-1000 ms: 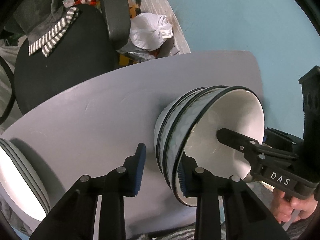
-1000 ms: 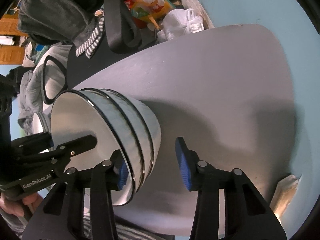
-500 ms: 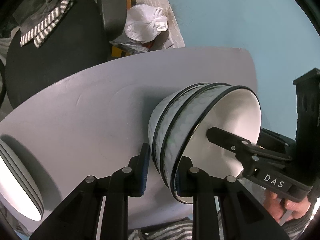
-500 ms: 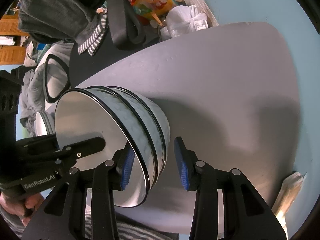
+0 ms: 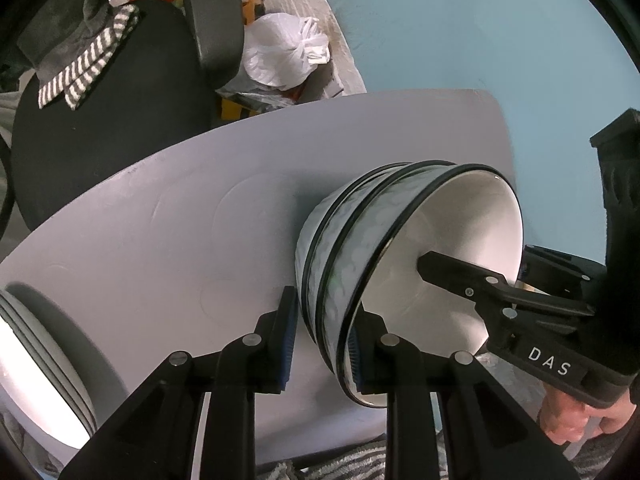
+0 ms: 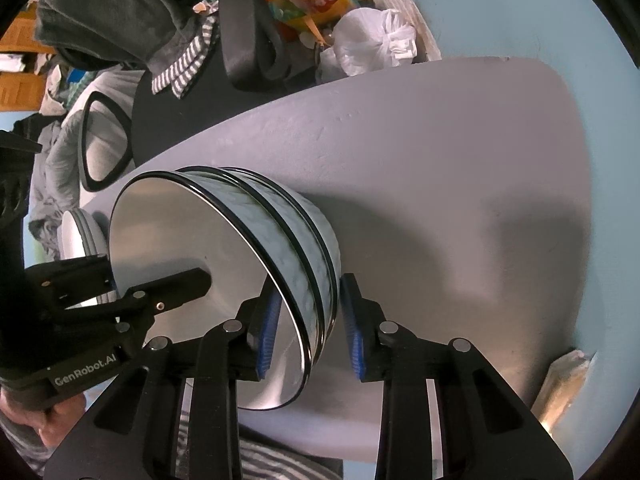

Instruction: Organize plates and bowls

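Stack of 3 nested bowls (image 5: pixel 348 256) on grey counter (image 5: pixel 168 240), rim clamped by left claw (image 5: pixel 322 344) and right claw (image 6: pixel 310 334), plates (image 5: pixel 28 364) stacked far left.

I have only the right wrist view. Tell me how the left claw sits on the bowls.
Observer: The left claw straddles the wall of the bowl stack. One blue pad is against the outside of the bottom bowl and the other is inside the top bowl.
Operator: Now report what lies to that claw's left.
Observer: A stack of plates sits at the near left of the table. A stretch of bare tabletop separates it from the bowls.
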Action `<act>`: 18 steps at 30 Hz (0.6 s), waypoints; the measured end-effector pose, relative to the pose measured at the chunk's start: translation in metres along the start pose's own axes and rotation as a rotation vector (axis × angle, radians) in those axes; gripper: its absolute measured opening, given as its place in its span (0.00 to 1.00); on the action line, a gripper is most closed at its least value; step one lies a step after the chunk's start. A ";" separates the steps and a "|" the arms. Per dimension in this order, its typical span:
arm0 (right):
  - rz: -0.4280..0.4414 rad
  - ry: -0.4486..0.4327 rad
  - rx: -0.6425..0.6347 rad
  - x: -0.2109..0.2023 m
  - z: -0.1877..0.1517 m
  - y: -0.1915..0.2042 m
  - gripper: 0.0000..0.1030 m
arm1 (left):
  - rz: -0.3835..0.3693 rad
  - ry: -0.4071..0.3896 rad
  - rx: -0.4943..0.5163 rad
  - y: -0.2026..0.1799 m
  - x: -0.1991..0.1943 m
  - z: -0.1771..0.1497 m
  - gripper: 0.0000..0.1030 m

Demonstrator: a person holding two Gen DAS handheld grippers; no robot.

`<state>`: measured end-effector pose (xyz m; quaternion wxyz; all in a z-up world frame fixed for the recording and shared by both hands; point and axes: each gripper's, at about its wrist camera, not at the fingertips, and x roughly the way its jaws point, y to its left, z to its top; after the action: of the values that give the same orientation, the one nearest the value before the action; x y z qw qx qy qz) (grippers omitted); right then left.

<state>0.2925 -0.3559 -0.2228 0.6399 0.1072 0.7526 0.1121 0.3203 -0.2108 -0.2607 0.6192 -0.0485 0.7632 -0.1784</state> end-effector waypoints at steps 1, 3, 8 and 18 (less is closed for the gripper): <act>-0.007 0.000 -0.001 0.000 0.000 0.001 0.27 | 0.010 -0.002 0.005 -0.002 0.000 0.000 0.22; -0.021 -0.002 -0.004 0.000 0.000 0.003 0.24 | 0.030 -0.007 0.015 -0.005 -0.001 -0.001 0.22; -0.052 -0.015 -0.028 -0.003 -0.002 0.004 0.18 | 0.029 -0.015 0.013 -0.004 -0.002 -0.002 0.20; -0.056 -0.017 -0.032 -0.004 -0.004 0.009 0.16 | 0.055 -0.012 0.006 0.000 -0.004 -0.009 0.20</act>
<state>0.2892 -0.3483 -0.2160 0.6509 0.0766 0.7479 0.1054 0.3127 -0.2076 -0.2556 0.6287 -0.0265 0.7598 -0.1633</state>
